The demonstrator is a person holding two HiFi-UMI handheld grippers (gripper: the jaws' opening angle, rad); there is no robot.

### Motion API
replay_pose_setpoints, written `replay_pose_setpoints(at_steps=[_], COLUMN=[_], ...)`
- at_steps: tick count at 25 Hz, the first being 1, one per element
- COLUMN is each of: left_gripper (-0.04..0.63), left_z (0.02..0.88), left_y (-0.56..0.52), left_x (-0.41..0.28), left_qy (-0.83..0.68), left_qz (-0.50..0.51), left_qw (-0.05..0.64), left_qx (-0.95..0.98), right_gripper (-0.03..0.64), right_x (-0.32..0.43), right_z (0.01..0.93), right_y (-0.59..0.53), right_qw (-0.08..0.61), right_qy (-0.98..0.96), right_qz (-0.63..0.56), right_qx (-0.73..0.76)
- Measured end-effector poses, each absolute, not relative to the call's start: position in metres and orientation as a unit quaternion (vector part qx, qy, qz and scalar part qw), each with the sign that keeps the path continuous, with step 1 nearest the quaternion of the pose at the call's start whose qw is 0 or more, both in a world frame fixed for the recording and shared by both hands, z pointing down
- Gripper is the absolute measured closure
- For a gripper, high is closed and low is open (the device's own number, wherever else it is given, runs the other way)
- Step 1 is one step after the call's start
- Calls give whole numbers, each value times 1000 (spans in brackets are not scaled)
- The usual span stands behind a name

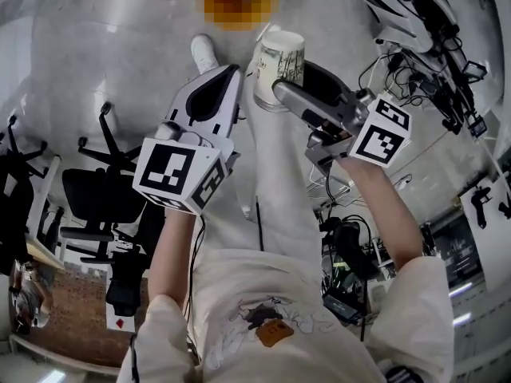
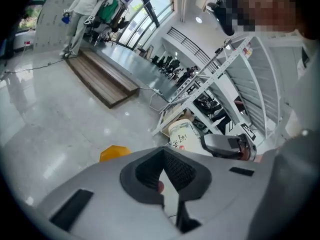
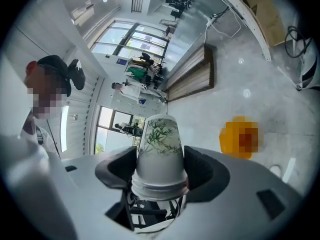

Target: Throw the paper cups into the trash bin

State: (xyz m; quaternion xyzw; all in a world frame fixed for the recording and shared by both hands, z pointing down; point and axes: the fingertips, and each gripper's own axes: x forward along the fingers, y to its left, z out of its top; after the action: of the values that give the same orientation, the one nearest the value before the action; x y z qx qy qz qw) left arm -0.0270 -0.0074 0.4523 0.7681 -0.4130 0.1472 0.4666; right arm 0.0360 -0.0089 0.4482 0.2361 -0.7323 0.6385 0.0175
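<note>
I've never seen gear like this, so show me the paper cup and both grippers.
paper cup (image 3: 159, 151): right gripper view, its printed side.
right gripper (image 1: 291, 76): head view, between its jaws' tips, shut on the paper cup.
left gripper (image 1: 231, 72): head view, tips of its shut jaws.

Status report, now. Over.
Left gripper shut, empty. Right gripper shut on paper cup, held above floor. Orange object on floor ahead, path looks open.
</note>
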Motion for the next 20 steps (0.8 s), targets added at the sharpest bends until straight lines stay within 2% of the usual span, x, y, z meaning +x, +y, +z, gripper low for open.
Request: replay_pose_setpoints(at_steps=[5, 20], left_gripper=[589, 589], left_z=[512, 689], left_y=[-11, -44], left_x=[-32, -48], left_qy=[-424, -466], left_qz=[151, 164], left_qw=[478, 475], left_qx=[754, 728], right_gripper=[314, 314], right_x=[34, 6], right_z=[508, 672], right_y=[-25, -57], right_qw=[8, 45], right_qy=[-726, -747], right_qz=[640, 619], right_qx=[250, 238])
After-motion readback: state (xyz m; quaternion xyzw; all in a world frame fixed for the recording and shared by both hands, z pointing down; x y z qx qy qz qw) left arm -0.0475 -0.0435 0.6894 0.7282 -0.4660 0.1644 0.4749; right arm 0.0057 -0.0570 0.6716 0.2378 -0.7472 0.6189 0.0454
